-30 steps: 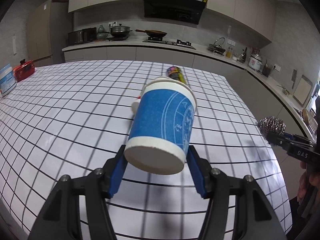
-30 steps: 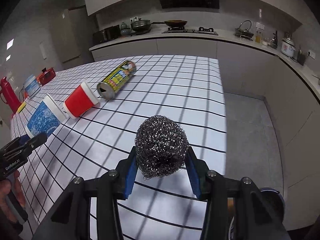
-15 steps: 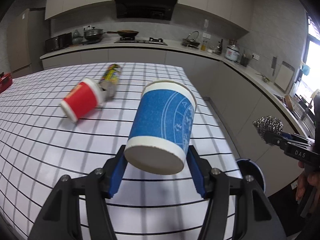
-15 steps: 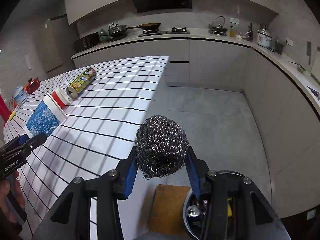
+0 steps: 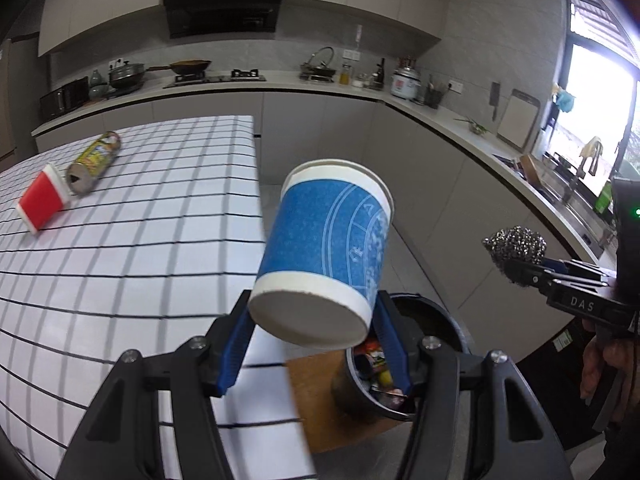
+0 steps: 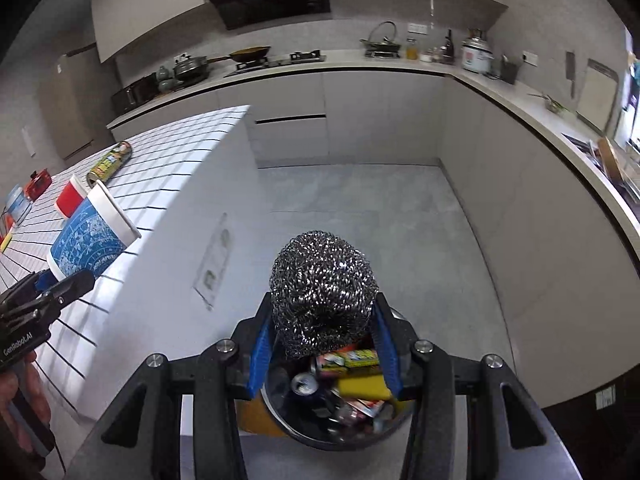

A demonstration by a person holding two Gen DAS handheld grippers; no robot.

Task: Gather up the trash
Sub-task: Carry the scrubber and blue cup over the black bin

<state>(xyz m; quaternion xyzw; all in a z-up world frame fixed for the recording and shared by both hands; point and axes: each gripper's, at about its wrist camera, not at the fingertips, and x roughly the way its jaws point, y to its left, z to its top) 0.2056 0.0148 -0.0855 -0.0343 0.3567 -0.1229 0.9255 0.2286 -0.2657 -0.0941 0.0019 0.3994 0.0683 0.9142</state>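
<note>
1. Both hands had swung off the table (image 5: 120, 240) toward the bin (image 6: 312, 436); it had come into view.
2. The left gripper (image 5: 316, 340) was clamped on the blue cup (image 5: 324, 248), beside the bin.
3. The right gripper (image 6: 324, 344) squeezed the scrubber (image 6: 322, 292) right above the bin.
4. Let go now, the cup might miss and hit the floor.

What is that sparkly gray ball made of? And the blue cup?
The sparkly ball looks like steel wool: tangled, shiny wire curls that glint. The blue cup seems to be paper or thin card: matte, with a printed blue wrap, a white rolled rim and a flat dull base. It could be foam instead.
</note>
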